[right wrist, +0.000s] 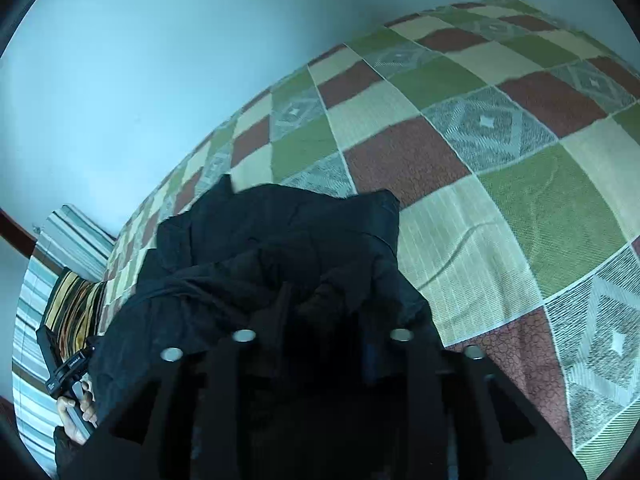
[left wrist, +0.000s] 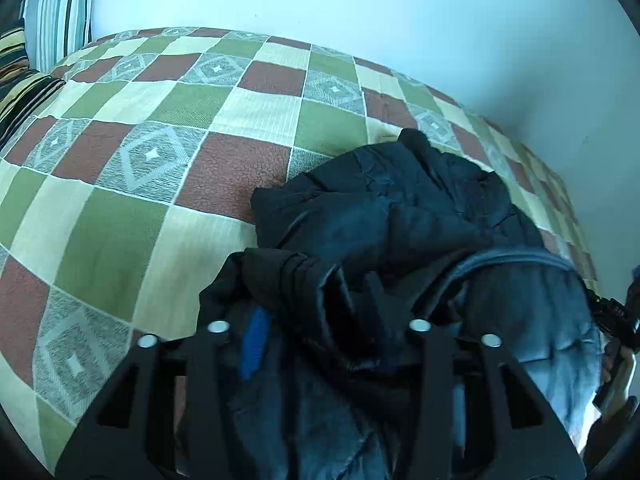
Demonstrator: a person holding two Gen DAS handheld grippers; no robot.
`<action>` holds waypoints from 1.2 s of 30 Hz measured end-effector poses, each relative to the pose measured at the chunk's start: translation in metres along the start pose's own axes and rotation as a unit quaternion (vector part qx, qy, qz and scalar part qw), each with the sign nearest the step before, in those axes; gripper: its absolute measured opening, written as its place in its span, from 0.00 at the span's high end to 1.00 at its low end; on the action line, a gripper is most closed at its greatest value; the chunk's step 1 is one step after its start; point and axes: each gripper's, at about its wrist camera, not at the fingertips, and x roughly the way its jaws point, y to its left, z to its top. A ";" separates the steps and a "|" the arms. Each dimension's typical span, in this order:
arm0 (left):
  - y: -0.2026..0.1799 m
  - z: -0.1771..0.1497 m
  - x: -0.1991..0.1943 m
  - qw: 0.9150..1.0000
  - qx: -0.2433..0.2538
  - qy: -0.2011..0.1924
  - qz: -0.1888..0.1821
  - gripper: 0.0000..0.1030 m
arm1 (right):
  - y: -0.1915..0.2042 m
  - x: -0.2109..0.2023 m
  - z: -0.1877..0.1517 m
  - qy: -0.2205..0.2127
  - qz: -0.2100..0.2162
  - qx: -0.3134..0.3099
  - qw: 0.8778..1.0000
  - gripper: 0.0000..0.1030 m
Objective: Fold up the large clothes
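I have the dark jacket bunched over the checkered bed, each hand-held gripper apparently pinching its fabric, though folds hide the fingertips. I'd lift both edges evenly, keeping tension, then lay it flat.

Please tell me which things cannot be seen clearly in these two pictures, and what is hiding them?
- Left gripper fingertips, left wrist view: the dark jacket is bunched over them, so the grip is unclear.
- Right gripper fingertips, right wrist view: lost in black jacket folds and shadow.
- Jacket shape: cut off by the lower edge in both views.
- Checked blanket under the jacket: covered.
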 end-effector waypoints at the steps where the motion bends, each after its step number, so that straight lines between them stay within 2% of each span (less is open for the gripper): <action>1: 0.001 0.000 -0.008 1.000 0.002 -0.005 -0.005 0.48 | 0.002 -0.007 0.001 -0.006 0.004 -0.007 1.000 0.48; 3: 0.002 0.001 -0.021 1.000 0.009 -0.014 -0.015 0.37 | 0.007 -0.022 0.000 -0.025 0.006 -0.025 0.999 0.30; 5: 0.003 0.000 -0.032 0.999 0.018 -0.028 -0.010 0.25 | 0.010 -0.032 0.000 -0.033 0.005 -0.048 0.998 0.29; 6: 0.003 -0.001 -0.040 0.998 0.029 -0.047 0.004 0.21 | 0.012 -0.035 0.001 -0.034 0.003 -0.059 0.998 0.29; 8: 0.004 -0.004 -0.048 0.995 0.058 -0.072 0.022 0.18 | 0.013 -0.038 0.002 -0.033 -0.007 -0.080 0.996 0.29; 9: 0.004 -0.005 -0.049 0.994 0.068 -0.076 0.027 0.15 | 0.013 -0.038 0.003 -0.032 -0.011 -0.090 0.995 0.29; 11: 0.007 -0.007 -0.046 0.993 0.084 -0.076 0.032 0.14 | 0.013 -0.035 0.005 -0.028 -0.013 -0.107 0.994 0.29; 15: 0.009 -0.010 -0.027 0.989 0.133 -0.058 0.038 0.14 | 0.019 -0.024 0.012 -0.016 -0.021 -0.147 0.989 0.29; 18: 0.010 -0.010 -0.012 0.984 0.170 -0.041 0.042 0.14 | 0.025 -0.010 0.015 0.001 -0.036 -0.195 0.980 0.29; 27: 0.023 0.010 0.008 0.983 0.181 -0.022 0.007 0.14 | 0.030 0.023 0.019 0.047 -0.042 -0.253 0.966 0.29; 29: 0.020 0.015 0.013 0.980 0.200 -0.014 0.007 0.15 | 0.032 0.026 0.017 0.043 -0.046 -0.263 0.963 0.34; 31: 0.016 0.019 0.024 0.974 0.227 0.008 0.006 0.20 | 0.031 0.028 0.016 0.043 -0.049 -0.264 0.962 0.47; 34: 0.018 0.026 0.037 0.975 0.217 0.044 -0.022 0.36 | 0.032 0.028 0.014 0.040 -0.048 -0.268 0.961 0.58; 35: 0.018 0.026 0.038 0.975 0.215 0.045 -0.029 0.44 | 0.032 0.028 0.013 0.037 -0.050 -0.271 0.961 0.60; 36: 0.017 0.026 0.038 0.975 0.214 0.044 -0.034 0.46 | 0.034 0.026 0.012 0.033 -0.051 -0.274 0.960 0.64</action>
